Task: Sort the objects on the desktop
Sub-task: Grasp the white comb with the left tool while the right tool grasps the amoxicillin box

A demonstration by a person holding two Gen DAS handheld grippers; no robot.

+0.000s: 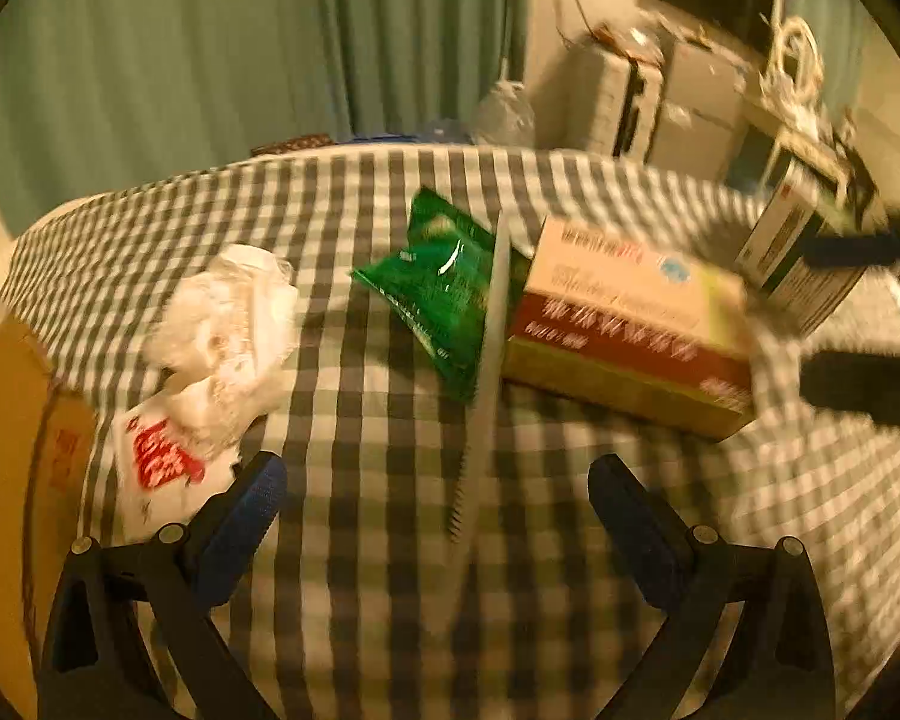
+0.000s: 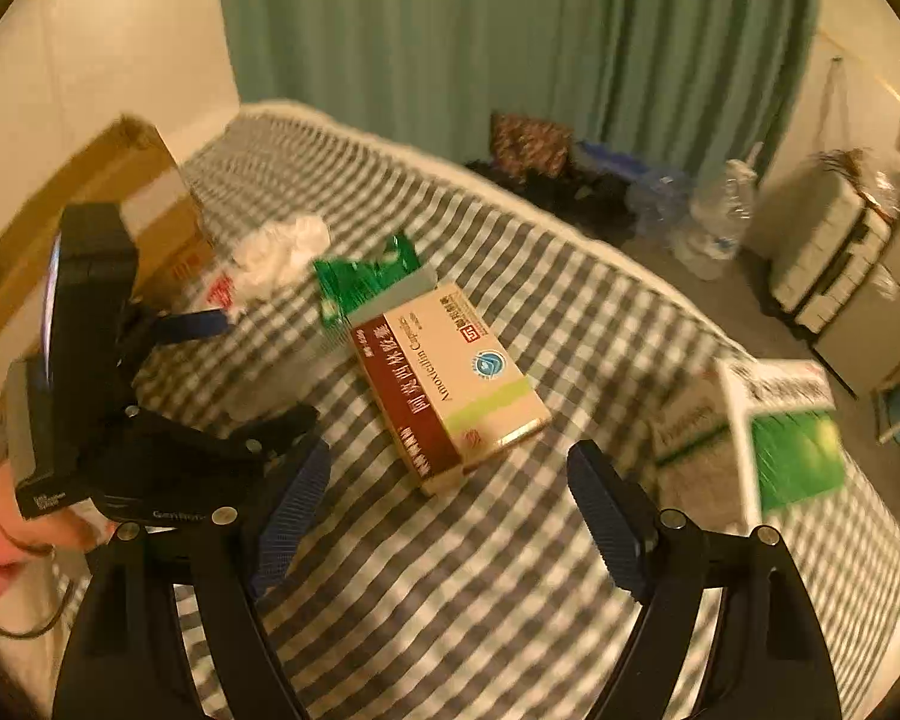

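On the checked tablecloth (image 1: 360, 540) lie a red and cream medicine box (image 1: 630, 324) (image 2: 450, 384), a green snack packet (image 1: 438, 288) (image 2: 360, 282), a grey ruler (image 1: 480, 372) across the packet, crumpled white tissue (image 1: 234, 324) (image 2: 282, 252) on a red-printed bag (image 1: 156, 468), and a green and white box (image 1: 804, 252) (image 2: 774, 444) at the right. My left gripper (image 1: 438, 492) is open and empty above the cloth, near the ruler's end. My right gripper (image 2: 450, 498) is open and empty just short of the medicine box. It also shows in the left wrist view (image 1: 858, 312).
A cardboard box (image 1: 6, 450) (image 2: 90, 198) stands at the table's left edge. The left gripper and the hand on it show in the right wrist view (image 2: 198, 372). Beyond the far edge are a green curtain (image 2: 450, 30), plastic bottles (image 2: 714, 222) and suitcases (image 2: 834, 252).
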